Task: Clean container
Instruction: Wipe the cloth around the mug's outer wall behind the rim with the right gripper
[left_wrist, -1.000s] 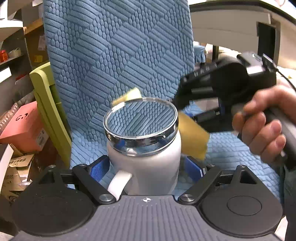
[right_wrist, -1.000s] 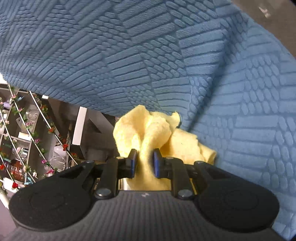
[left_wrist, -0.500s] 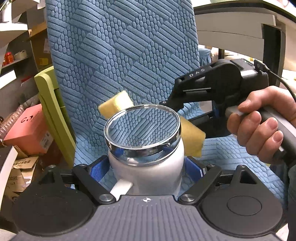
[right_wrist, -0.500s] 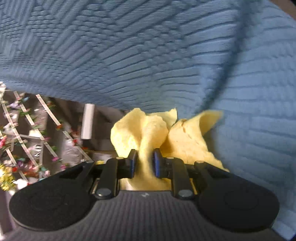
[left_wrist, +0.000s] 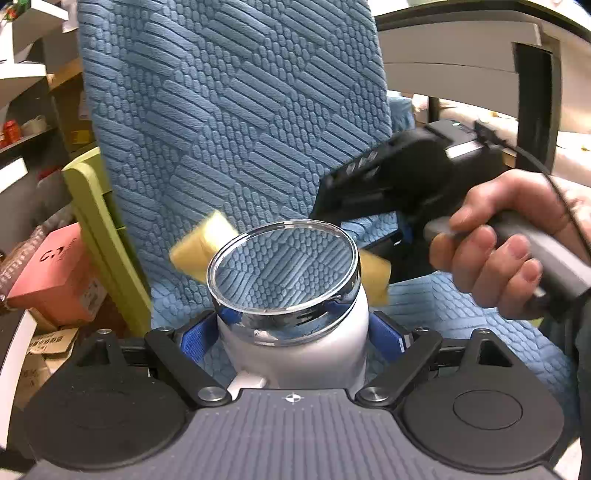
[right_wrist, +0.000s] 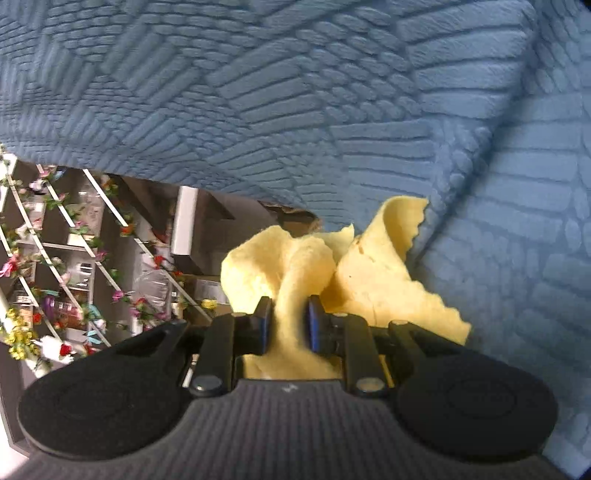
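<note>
Yellow cloth (right_wrist: 295, 280) bunches between the right gripper (right_wrist: 286, 325)'s blue-padded fingers (right_wrist: 263, 325), which are clamped on it; loose folds rise toward 1 o'clock against the blue textured fabric (right_wrist: 332, 92). Only the left wrist view shows the person's hand (left_wrist: 506, 254) wrapped around that gripper's grey handle at 3 o'clock, knuckles toward the lens, the black body reaching in toward the container's far rim. The white container (left_wrist: 295, 343) with its chrome-rimmed clear lid (left_wrist: 282, 273) sits low at centre, the left gripper (left_wrist: 291, 332)'s fingers (left_wrist: 195, 338) closed against its sides. Cloth shows behind the lid at 10 and 3 o'clock. Whether it touches the lid cannot be told. Only the right wrist view shows flower-trimmed shelves (right_wrist: 55, 266) at 9 o'clock.
</note>
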